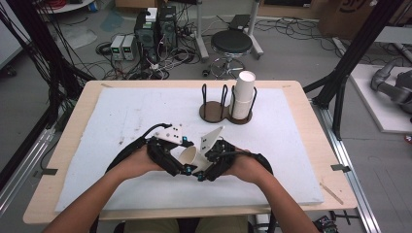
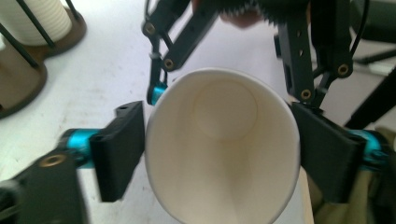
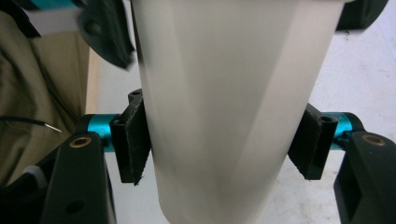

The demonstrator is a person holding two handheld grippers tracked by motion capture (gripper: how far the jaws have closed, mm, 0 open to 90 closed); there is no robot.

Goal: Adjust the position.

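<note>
A white paper cup (image 1: 188, 156) lies on its side in the air between both grippers, just above the near middle of the white mat (image 1: 121, 116). My left gripper (image 1: 186, 155) is shut on the cup (image 2: 224, 140) near its rim; the mouth faces this gripper's camera and the pads (image 2: 119, 149) press both sides. My right gripper (image 1: 203, 162) is shut on the cup (image 3: 229, 93) lower on its body, its pads (image 3: 133, 144) touching the wall. In the left gripper view the right gripper (image 2: 233, 51) reaches in from beyond the cup.
A brown two-ring wire cup holder (image 1: 216, 112) stands at the back middle of the mat, its right ring holding a stack of white cups (image 1: 244, 94); the left ring is vacant. Stack (image 2: 32, 18) and holder base (image 2: 18, 88) sit far left. A stool (image 1: 231, 43) and cables lie beyond the table.
</note>
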